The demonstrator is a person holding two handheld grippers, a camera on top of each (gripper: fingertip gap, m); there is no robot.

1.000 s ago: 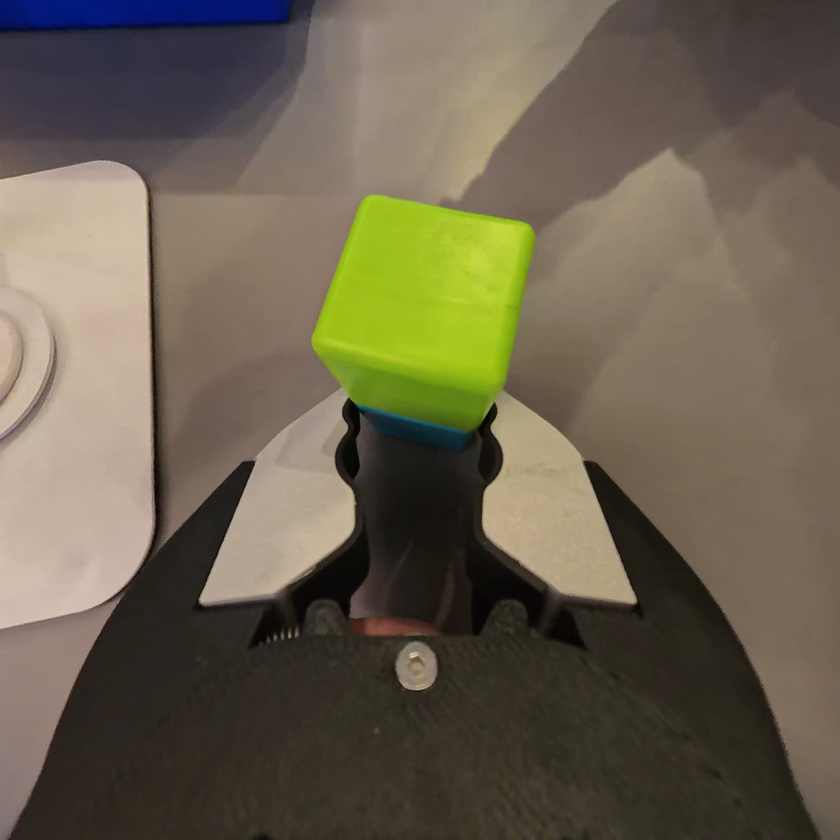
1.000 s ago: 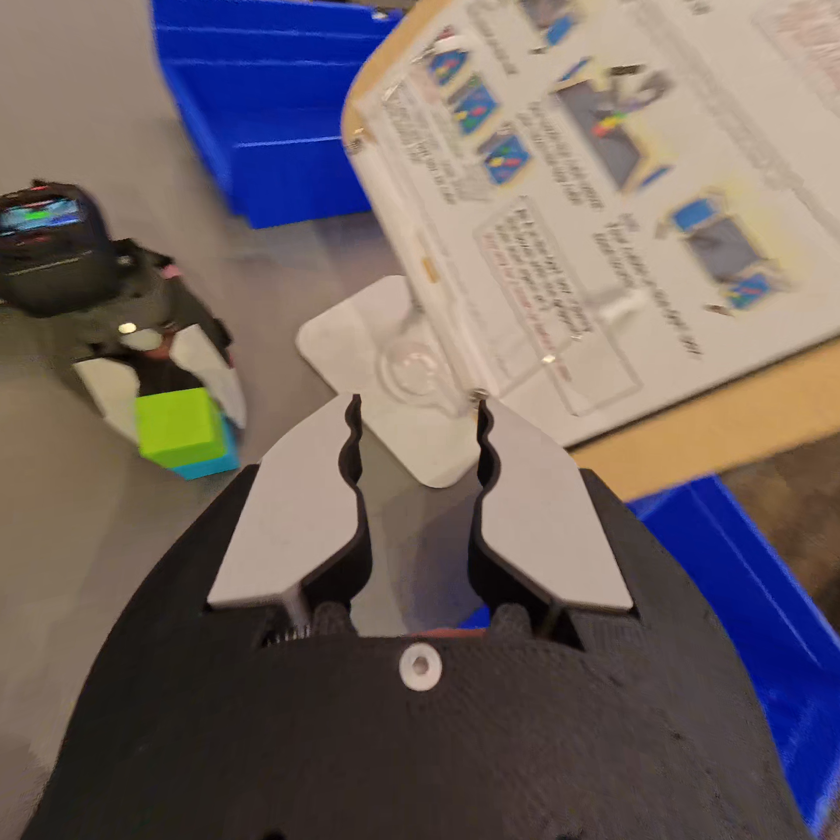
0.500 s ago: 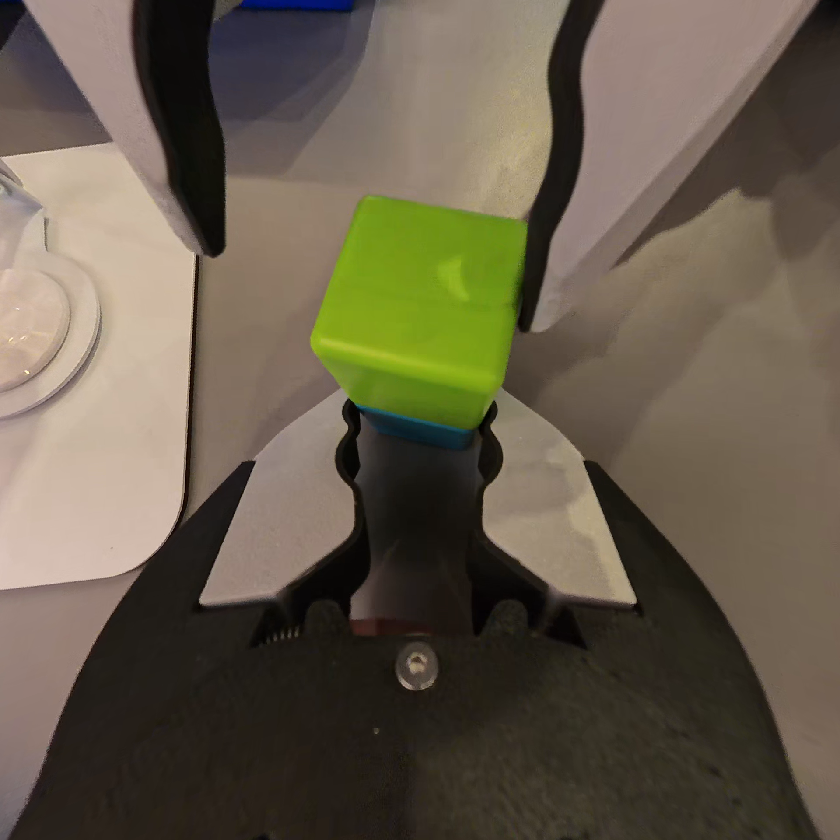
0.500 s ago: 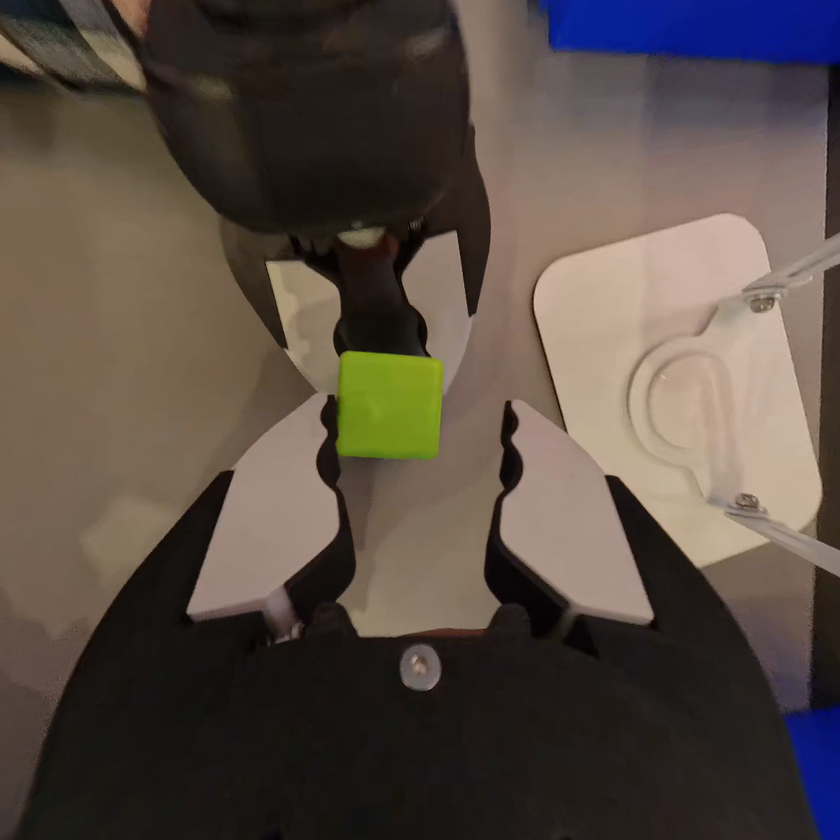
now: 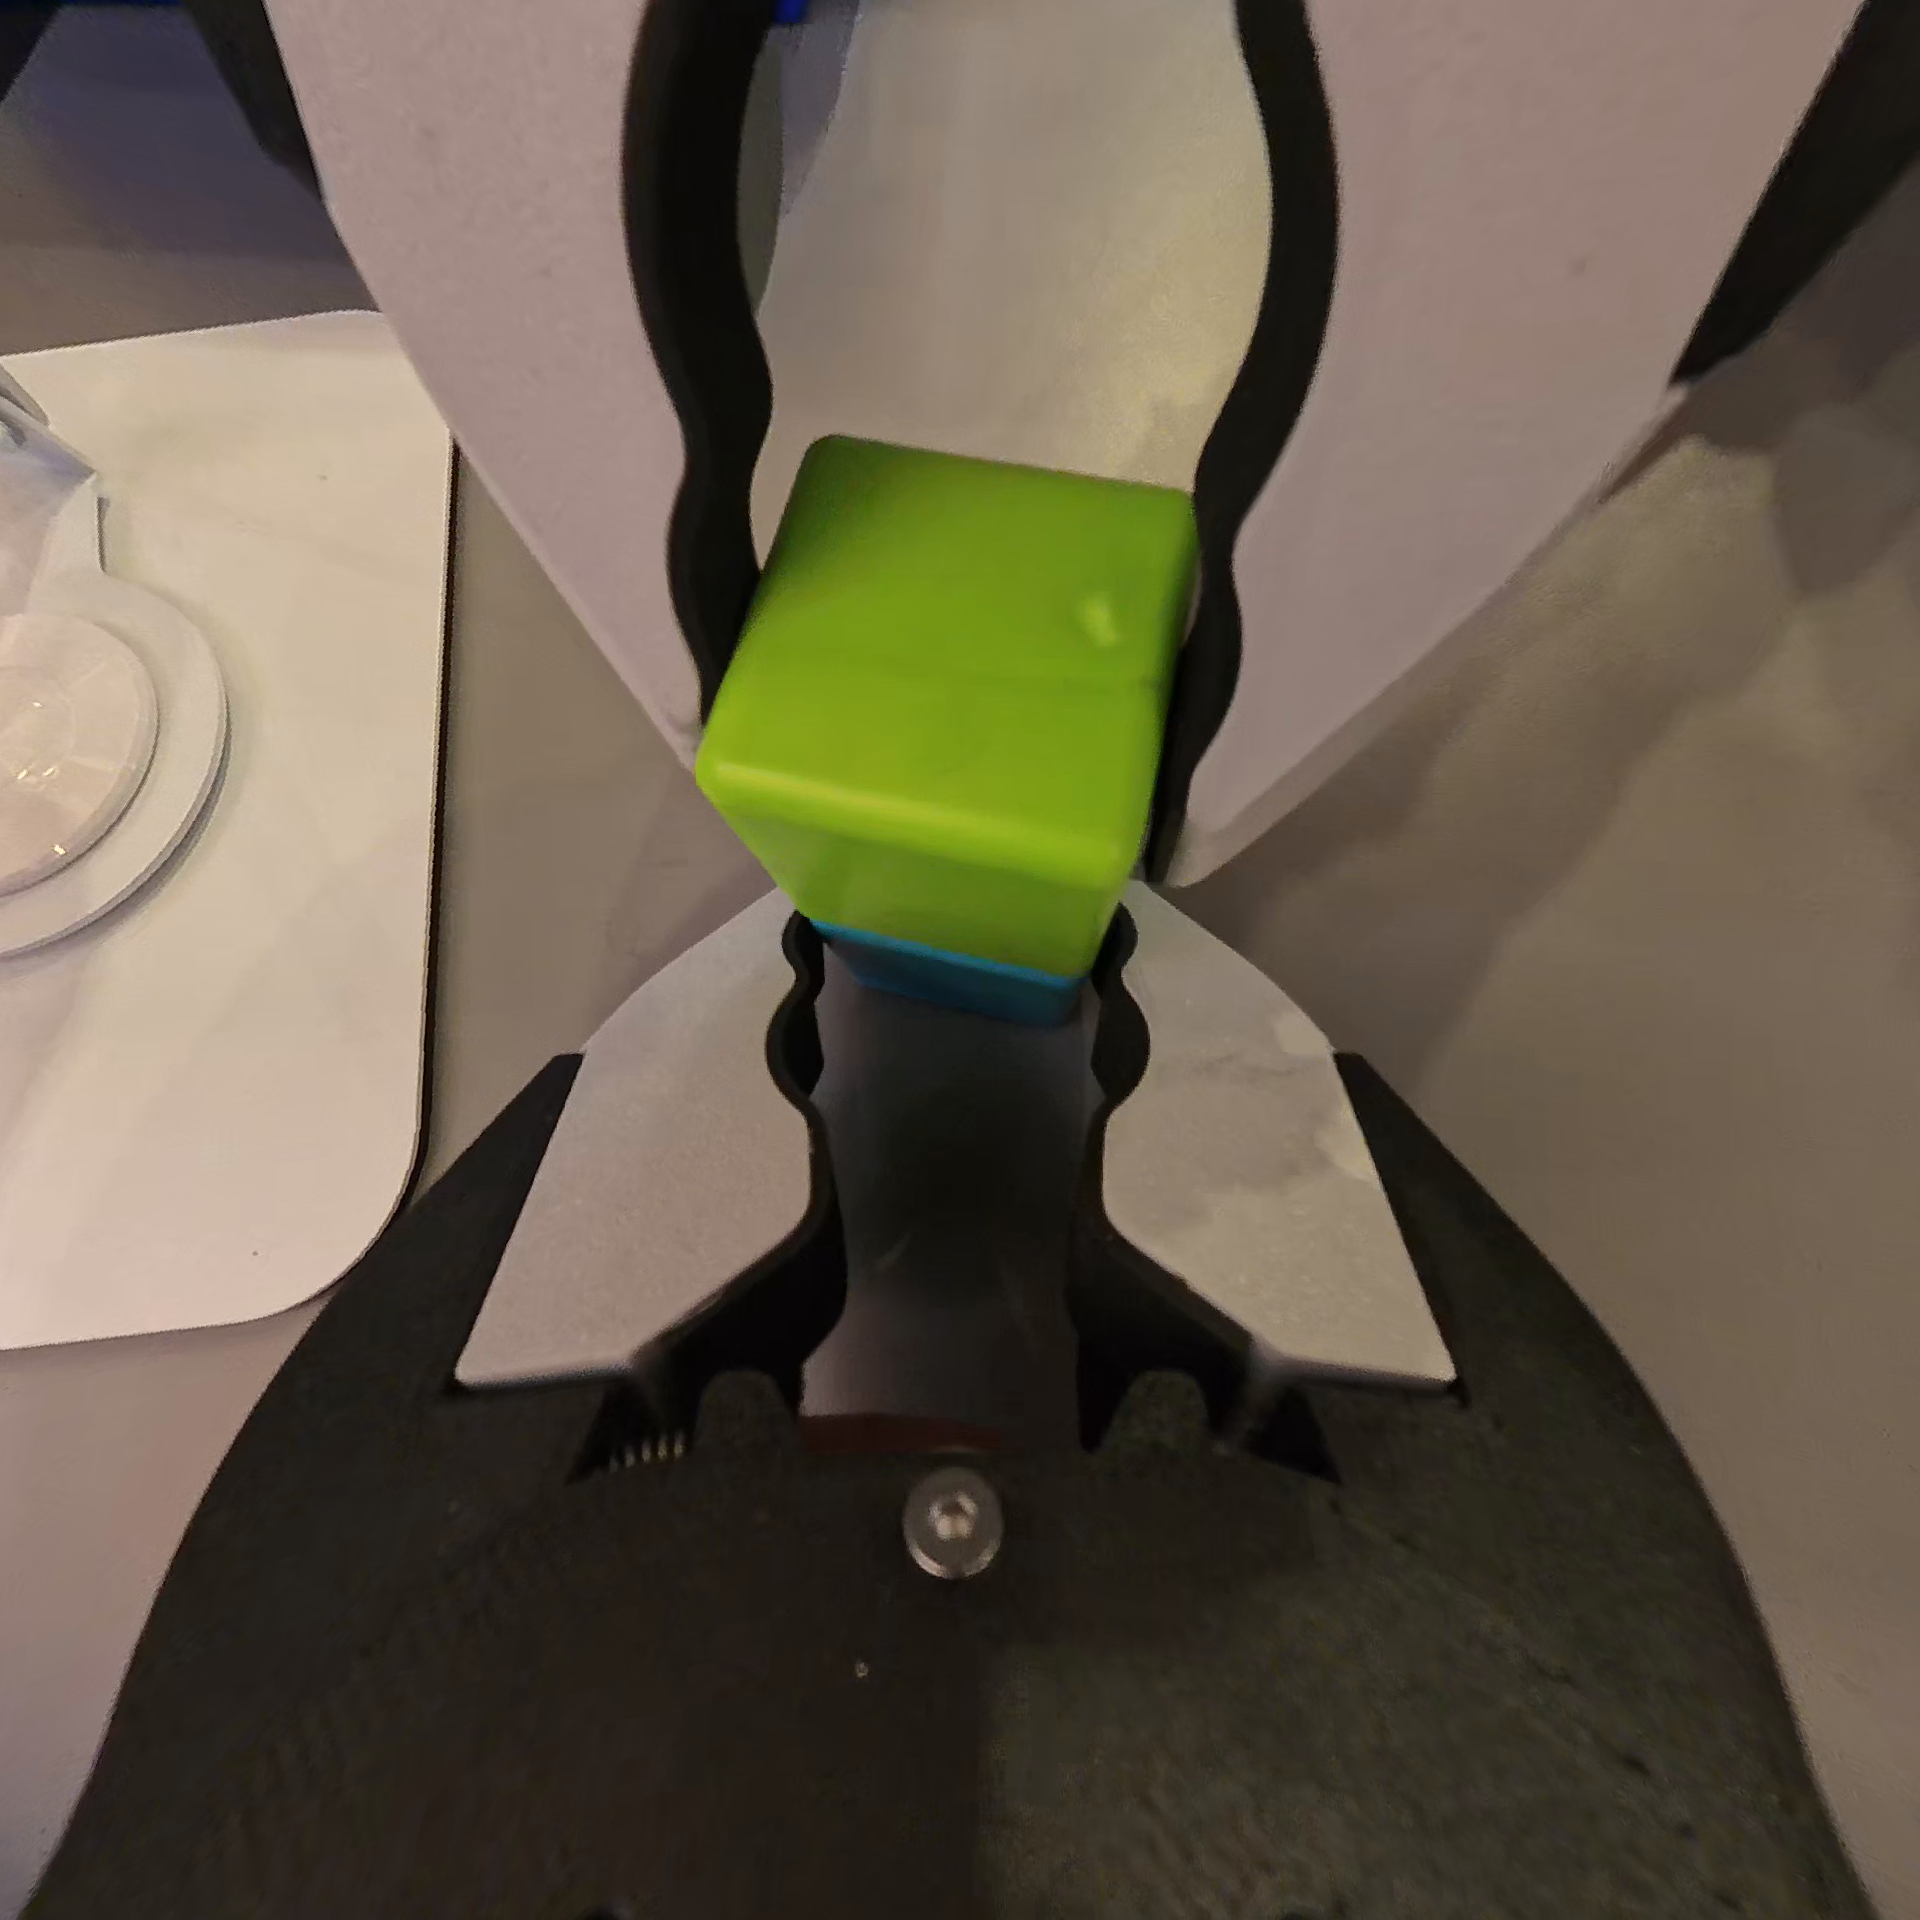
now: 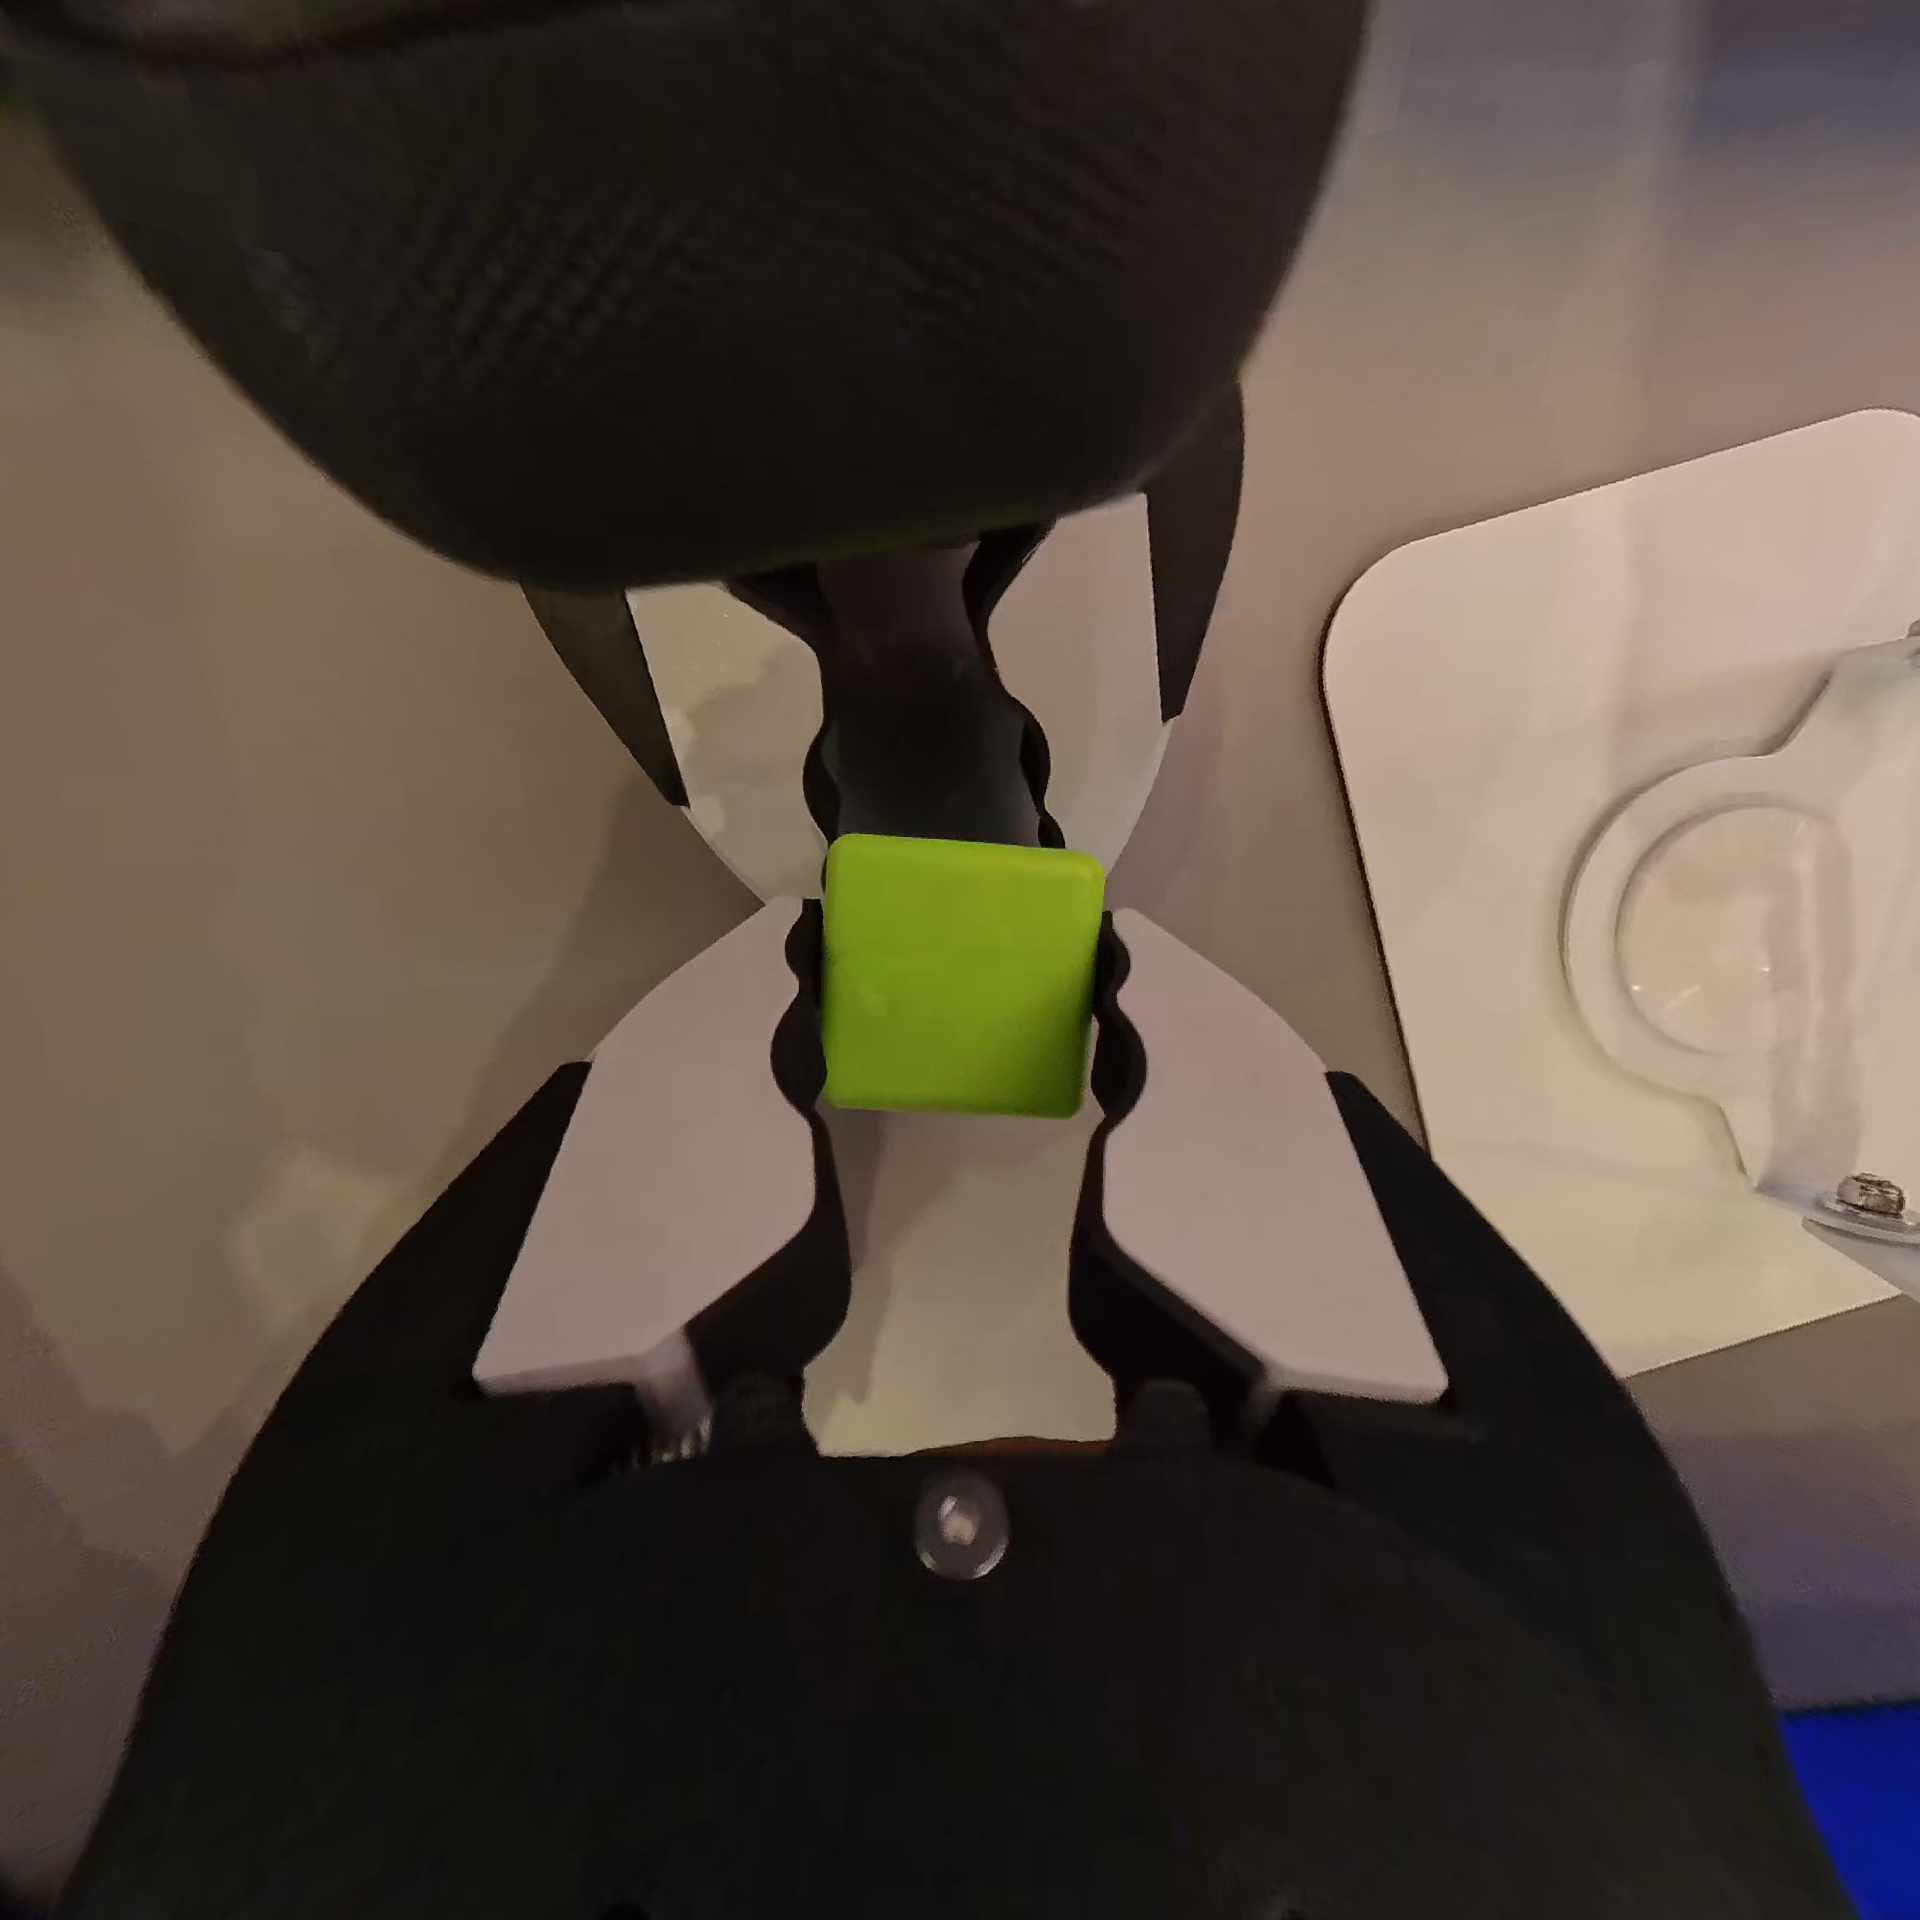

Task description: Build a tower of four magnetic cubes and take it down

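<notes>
A green cube (image 5: 956, 707) sits stacked on a blue cube (image 5: 956, 982). My left gripper (image 5: 956, 966) is shut on the blue cube and holds the pair over the grey table. My right gripper (image 6: 956, 987) comes from the opposite side and is shut on the green cube (image 6: 961, 977), with its pads touching both sides. In the left wrist view the right gripper's fingers (image 5: 520, 416) flank the green cube from the top. In the right wrist view the left gripper (image 6: 930, 810) shows just beyond the cube, and the blue cube is hidden under the green one.
A white base plate with a clear stand foot lies on the table beside the cubes, at the left in the left wrist view (image 5: 208, 1039) and at the right in the right wrist view (image 6: 1507, 1195). A blue bin corner (image 6: 1849, 1766) shows at the lower right. The gap from one gripper's tips to the other's is roughly 5 cm.
My right gripper swung in from the side, came over the green cube and closed on it. My left gripper stayed shut on the blue cube, almost still.
</notes>
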